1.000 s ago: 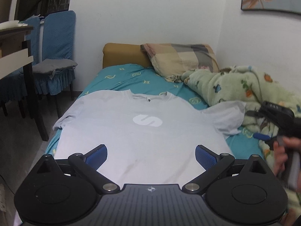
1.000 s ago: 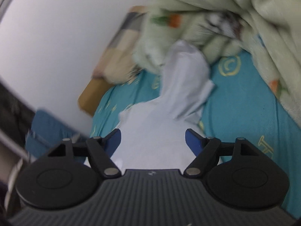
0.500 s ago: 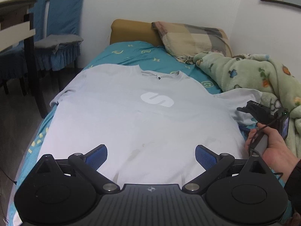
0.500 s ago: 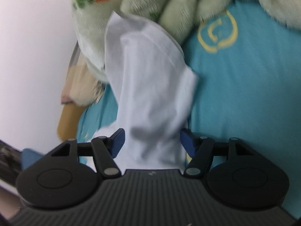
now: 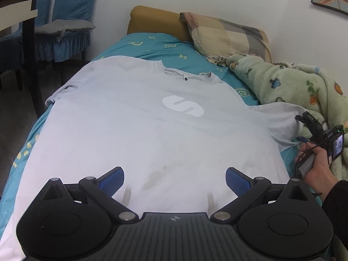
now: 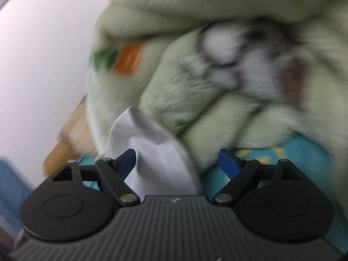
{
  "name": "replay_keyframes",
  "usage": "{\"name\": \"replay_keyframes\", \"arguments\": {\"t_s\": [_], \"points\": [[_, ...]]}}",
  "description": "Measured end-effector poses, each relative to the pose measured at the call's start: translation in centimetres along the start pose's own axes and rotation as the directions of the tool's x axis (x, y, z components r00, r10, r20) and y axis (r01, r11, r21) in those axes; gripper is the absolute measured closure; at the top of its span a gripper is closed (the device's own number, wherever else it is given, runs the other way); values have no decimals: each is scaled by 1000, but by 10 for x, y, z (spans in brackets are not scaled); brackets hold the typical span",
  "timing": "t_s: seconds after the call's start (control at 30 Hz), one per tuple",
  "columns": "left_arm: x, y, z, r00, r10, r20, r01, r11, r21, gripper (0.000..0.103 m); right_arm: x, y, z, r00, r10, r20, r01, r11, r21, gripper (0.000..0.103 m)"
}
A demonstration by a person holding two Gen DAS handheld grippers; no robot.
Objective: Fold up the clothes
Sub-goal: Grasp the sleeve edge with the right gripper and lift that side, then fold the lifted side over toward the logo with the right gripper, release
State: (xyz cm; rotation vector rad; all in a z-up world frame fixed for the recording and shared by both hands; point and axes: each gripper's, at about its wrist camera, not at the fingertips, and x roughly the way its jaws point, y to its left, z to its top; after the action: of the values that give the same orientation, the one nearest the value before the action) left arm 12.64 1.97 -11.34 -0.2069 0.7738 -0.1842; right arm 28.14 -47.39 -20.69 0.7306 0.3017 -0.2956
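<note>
A light grey T-shirt (image 5: 152, 134) with a white S logo lies flat, face up, on the teal bed sheet (image 5: 156, 43). My left gripper (image 5: 175, 180) is open, hovering over the shirt's lower hem. My right gripper (image 6: 177, 163) is open at the shirt's right sleeve (image 6: 152, 152), which lies between its jaws against the green blanket (image 6: 217, 76). In the left wrist view the right gripper (image 5: 313, 128) shows in a hand at the sleeve (image 5: 282, 121).
A green fleece blanket (image 5: 293, 87) is heaped along the bed's right side. A checked pillow (image 5: 226, 34) and a mustard headboard (image 5: 156, 21) are at the far end. Blue-covered chairs (image 5: 61, 28) and a dark table (image 5: 21, 17) stand at the left.
My left gripper has moved closer over the shirt's hem. My right gripper has advanced along the right sleeve toward the blanket; its view is blurred by motion.
</note>
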Motion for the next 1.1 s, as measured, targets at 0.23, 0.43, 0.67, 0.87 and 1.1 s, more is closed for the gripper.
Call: {"name": "replay_keyframes", "arguments": {"t_s": [0.23,0.43,0.67,0.87,1.1], "points": [[-5,4,10,999,-20,38,21,999,-47,2,8,42,3,982,-5,-189,-30,983,-179,92],[-35,8,12,994,46,95,-40,997,-64,2,-24,151,32,991,70,-115,-100,954,-284,93],[-74,37,16,976,118,181,-103,991,-88,2,-42,313,24,984,155,-83,-176,879,-444,94],[-64,78,26,932,292,215,-267,954,-139,2,-20,418,-75,957,205,-205,-289,736,-612,93],[-36,119,27,922,350,165,-311,924,-224,2,49,434,-196,930,90,-356,-312,705,-637,90]]}}
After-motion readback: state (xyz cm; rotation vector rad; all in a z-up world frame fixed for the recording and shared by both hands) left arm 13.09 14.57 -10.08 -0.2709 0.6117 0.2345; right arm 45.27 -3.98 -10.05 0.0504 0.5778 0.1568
